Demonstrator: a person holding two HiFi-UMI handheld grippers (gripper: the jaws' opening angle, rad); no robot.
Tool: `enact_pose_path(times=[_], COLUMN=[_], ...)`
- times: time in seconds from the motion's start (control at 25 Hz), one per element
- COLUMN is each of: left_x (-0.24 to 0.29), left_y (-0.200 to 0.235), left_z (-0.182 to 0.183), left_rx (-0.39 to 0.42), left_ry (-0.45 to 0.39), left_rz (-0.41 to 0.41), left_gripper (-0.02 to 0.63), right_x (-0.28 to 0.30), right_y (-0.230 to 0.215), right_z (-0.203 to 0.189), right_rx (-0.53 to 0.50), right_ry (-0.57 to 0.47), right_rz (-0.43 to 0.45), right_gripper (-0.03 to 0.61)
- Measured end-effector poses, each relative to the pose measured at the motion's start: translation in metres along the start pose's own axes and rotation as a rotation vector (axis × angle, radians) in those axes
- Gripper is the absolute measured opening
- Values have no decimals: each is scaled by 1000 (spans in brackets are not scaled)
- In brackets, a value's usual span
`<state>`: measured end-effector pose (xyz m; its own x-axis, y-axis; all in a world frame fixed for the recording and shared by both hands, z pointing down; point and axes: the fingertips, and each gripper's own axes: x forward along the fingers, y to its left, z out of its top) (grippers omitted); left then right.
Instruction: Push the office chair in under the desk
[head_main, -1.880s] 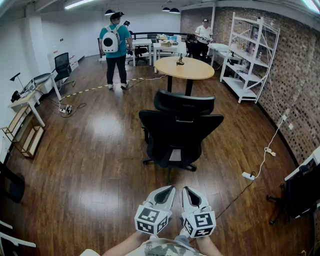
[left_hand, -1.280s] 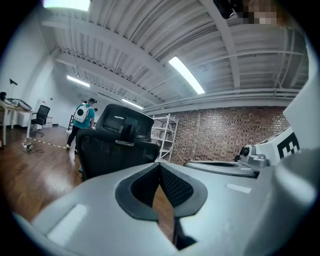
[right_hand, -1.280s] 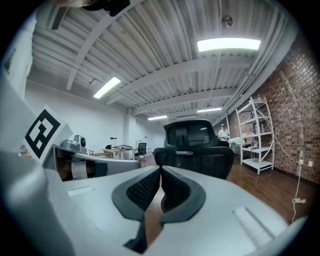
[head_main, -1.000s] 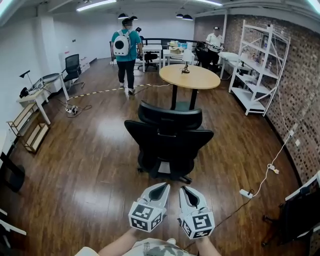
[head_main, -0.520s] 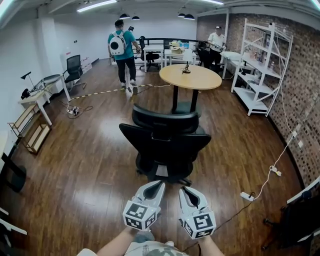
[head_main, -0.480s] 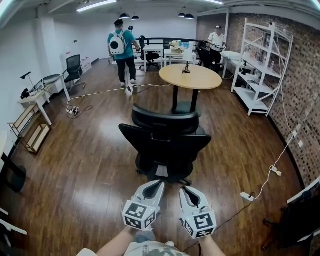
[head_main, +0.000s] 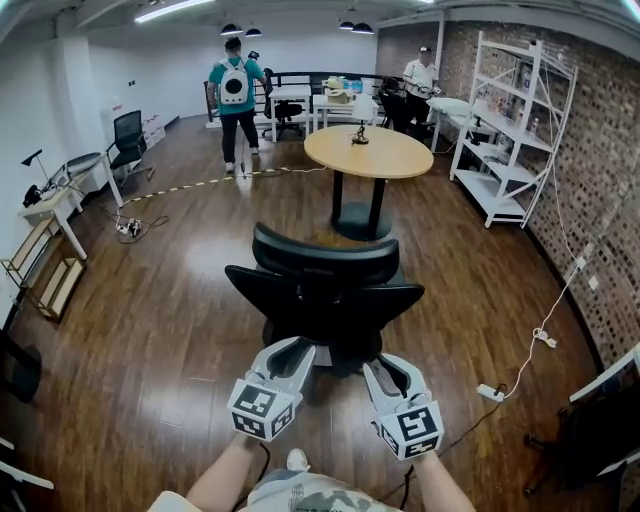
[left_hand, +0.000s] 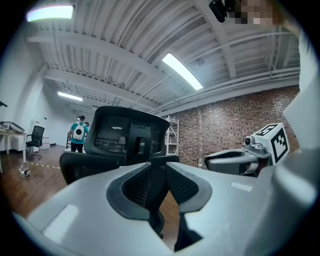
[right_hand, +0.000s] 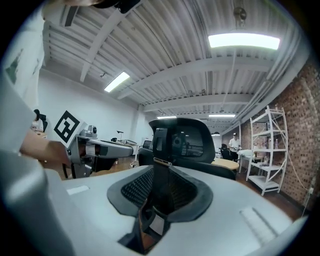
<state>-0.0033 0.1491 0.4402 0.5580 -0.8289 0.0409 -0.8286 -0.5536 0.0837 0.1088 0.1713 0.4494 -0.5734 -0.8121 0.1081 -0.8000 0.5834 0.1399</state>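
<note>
A black office chair (head_main: 325, 290) stands on the wood floor with its back toward me, a short way in front of a round wooden desk (head_main: 368, 152). My left gripper (head_main: 291, 349) is low behind the chair's left side and my right gripper (head_main: 384, 366) behind its right side, both just short of the backrest. In the left gripper view the chair (left_hand: 127, 137) rises beyond the left gripper (left_hand: 159, 175). The right gripper view has it (right_hand: 187, 140) past the right gripper (right_hand: 161, 185). Both pairs of jaws are opening, with a narrow gap and nothing between them.
A white shelf unit (head_main: 505, 120) lines the brick wall on the right. A cable and power strip (head_main: 490, 392) lie on the floor at the right. Small desks (head_main: 50, 205) and another chair (head_main: 125, 135) stand at the left. Two people (head_main: 235, 95) are at the far end.
The chair now sits much closer to both grippers. The grippers have moved forward and spread apart to either side of the chair's back, and their jaws have parted slightly.
</note>
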Motion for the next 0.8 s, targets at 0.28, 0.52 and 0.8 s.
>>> enact_pose_path(times=[0.28, 0.52, 0.8], left_x=[18, 29, 45], left_y=[63, 119, 179], left_z=[11, 25, 17], left_rx=[135, 298, 497], left_ry=[52, 103, 247], left_rz=[-23, -11, -29], left_gripper=[149, 187, 248], right_x=[34, 56, 81], right_y=[-40, -63, -92], right_z=[7, 12, 8], right_rx=[-127, -285, -433], right_ry=[57, 142, 254], right_rz=[-7, 27, 65], right_gripper=[123, 147, 196])
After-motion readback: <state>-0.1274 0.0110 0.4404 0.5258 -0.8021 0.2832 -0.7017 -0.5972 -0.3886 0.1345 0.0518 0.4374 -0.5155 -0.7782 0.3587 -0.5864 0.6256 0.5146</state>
